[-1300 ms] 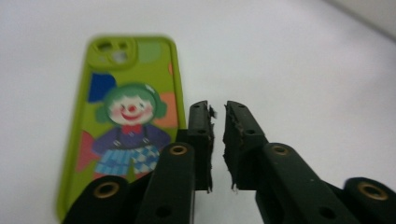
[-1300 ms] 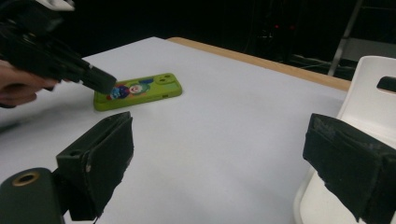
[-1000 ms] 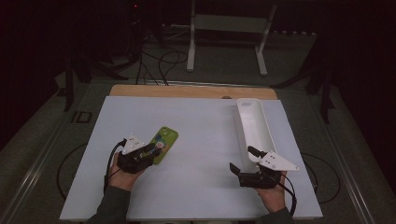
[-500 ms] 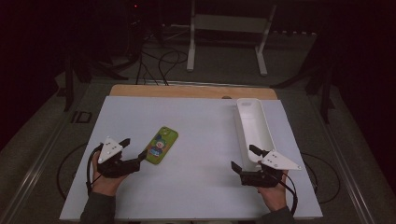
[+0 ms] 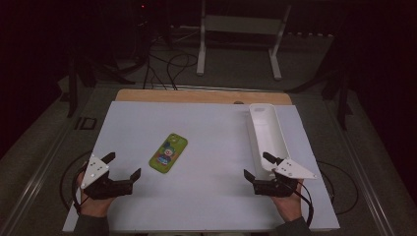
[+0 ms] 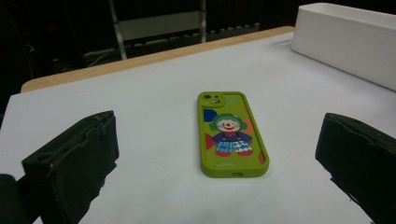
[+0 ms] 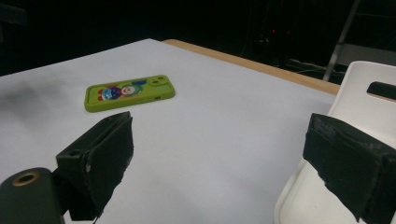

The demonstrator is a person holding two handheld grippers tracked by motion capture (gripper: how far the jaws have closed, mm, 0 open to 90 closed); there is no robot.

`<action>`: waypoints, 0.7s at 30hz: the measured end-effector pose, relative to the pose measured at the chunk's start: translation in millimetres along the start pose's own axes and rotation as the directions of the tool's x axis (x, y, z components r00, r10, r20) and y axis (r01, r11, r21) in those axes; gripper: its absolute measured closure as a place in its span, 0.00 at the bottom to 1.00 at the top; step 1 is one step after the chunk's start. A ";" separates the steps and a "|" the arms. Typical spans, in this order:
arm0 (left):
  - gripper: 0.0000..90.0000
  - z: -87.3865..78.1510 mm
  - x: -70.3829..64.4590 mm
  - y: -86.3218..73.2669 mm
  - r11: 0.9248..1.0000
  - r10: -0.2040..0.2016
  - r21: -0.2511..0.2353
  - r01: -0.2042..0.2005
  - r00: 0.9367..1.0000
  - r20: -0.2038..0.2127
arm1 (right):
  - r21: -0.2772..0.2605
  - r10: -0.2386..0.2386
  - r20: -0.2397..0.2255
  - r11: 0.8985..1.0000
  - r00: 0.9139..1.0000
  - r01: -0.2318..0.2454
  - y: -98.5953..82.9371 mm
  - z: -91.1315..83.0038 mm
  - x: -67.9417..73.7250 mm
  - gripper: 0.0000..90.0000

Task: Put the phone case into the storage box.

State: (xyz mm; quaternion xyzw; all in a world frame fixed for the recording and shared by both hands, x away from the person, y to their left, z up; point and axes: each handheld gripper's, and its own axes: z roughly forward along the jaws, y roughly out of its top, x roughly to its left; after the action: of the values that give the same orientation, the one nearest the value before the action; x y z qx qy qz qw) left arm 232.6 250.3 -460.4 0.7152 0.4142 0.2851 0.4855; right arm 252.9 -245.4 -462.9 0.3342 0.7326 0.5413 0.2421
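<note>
The green rubbery phone case with a clown picture (image 5: 168, 152) lies flat mid-surface, at one o'clock from the released left tool (image 5: 123, 167), its jaws spread for approach, while the right tool (image 5: 258, 165) waits likewise released beside the long white plastic tray (image 5: 268, 129).

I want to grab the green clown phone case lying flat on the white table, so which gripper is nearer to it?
Left. The left gripper sits open just below-left of the green phone case; the right gripper is open farther off, beside the white tray.
</note>
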 end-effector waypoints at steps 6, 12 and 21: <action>0.00 -5.1 0.8 -3.9 1.000 -0.004 -0.008 0.004 1.000 0.000 | -0.009 0.005 0.000 1.000 1.000 -0.005 -1.1 -1.0 -0.8 0.09; 0.00 -5.6 2.0 -3.1 1.000 -0.008 -0.014 0.008 1.000 0.007 | -0.010 -0.005 -0.003 1.000 1.000 0.005 -2.7 -1.7 -1.6 0.09; 0.00 -3.6 0.2 1.4 1.000 -0.006 0.001 0.006 1.000 0.018 | -0.011 0.007 0.004 1.000 1.000 -0.007 -4.8 -3.7 -4.8 0.09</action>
State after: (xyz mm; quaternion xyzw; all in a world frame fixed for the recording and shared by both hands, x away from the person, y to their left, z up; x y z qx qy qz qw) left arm 230.2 251.8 -457.9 0.7169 0.4119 0.2768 0.4896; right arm 252.3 -252.3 -466.4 0.3365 0.7281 0.5453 0.2433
